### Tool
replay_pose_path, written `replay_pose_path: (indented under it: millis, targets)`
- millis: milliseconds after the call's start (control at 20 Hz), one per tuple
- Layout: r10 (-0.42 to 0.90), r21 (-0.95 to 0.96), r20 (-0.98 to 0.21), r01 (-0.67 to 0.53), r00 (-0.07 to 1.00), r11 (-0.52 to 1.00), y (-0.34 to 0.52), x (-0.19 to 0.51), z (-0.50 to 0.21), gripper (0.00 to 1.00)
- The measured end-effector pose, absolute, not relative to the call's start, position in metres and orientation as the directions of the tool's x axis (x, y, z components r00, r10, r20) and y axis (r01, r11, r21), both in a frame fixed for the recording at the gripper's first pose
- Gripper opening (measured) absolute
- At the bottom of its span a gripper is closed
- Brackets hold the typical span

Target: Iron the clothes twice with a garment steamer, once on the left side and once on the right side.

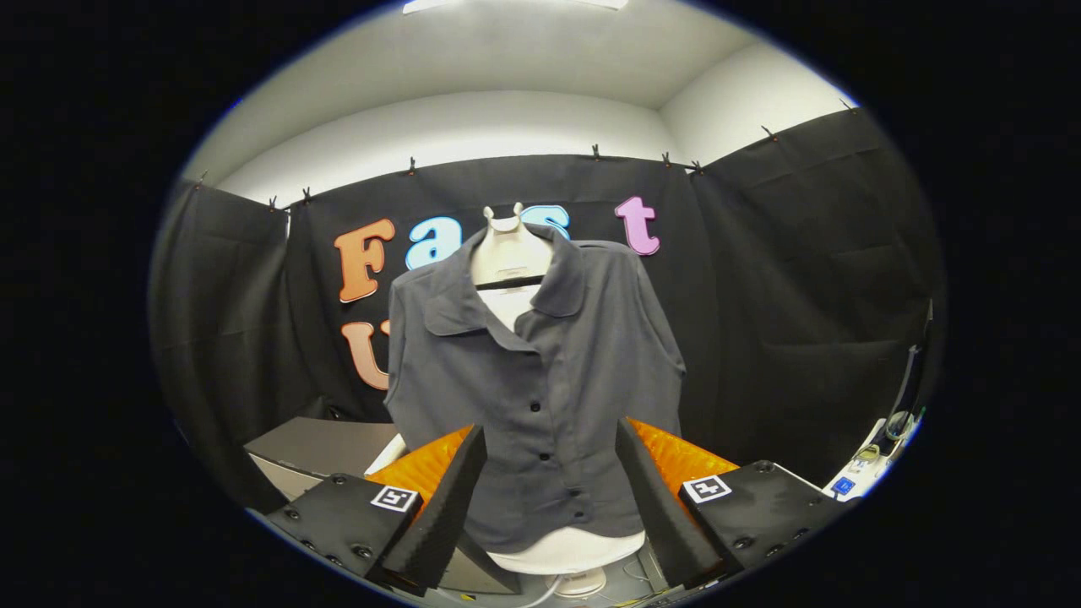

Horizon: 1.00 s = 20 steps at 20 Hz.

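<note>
1 grey shirt on 1 white mannequin, 1 grey box, 2 fingers spread apart.

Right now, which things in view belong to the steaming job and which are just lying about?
For the job:
- grey shirt, buttoned, on the white mannequin
- gripper, jaws open and holding nothing, shirt beyond them

Lying about:
- grey box low beside the shirt
- white device with cables by the booth's side wall

I cannot pick out a steamer.

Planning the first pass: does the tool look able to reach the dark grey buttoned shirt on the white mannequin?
Probably yes: the tool is open, empty, and the dark grey buttoned shirt hangs beyond its fingers, nothing between.
</note>
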<state>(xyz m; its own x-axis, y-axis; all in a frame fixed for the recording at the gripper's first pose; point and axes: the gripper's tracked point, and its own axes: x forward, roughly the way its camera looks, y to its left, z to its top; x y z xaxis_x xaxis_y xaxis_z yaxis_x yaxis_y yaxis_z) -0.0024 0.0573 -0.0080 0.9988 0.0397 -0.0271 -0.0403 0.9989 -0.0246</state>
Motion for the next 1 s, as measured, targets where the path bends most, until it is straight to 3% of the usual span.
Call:
replay_pose_path:
  millis: [400,1000]
  targets:
    - [0.155,-0.008,-0.056,-0.156,0.986,0.988,0.165,0.024,-0.027,0.98]
    - [0.241,-0.047,-0.222,-0.257,0.945,0.965,0.346,0.098,-0.083,0.98]
